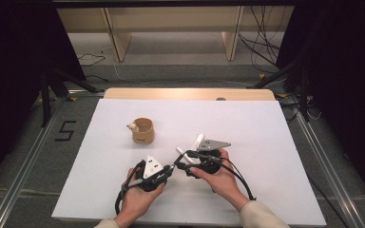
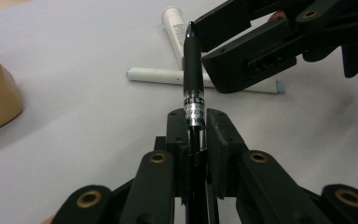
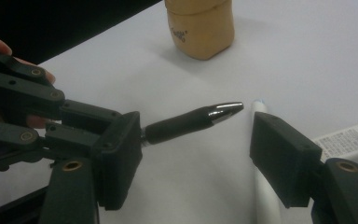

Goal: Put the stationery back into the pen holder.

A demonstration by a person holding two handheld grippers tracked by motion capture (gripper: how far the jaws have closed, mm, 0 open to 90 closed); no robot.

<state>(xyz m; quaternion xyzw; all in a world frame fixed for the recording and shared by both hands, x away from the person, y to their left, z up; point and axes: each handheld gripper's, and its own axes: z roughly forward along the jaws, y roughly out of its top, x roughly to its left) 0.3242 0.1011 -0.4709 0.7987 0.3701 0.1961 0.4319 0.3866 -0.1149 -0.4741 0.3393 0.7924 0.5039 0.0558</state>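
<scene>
My left gripper (image 2: pixel 196 135) clamps a black pen (image 2: pixel 193 79) by its barrel, tip toward my right gripper (image 3: pixel 196 154), whose jaws stand apart around it. Next, I judge, they close on the grip section.

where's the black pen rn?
Clamped in the left hand-held gripper, the black pen points at the right hand-held gripper, above two white tubes.
</scene>
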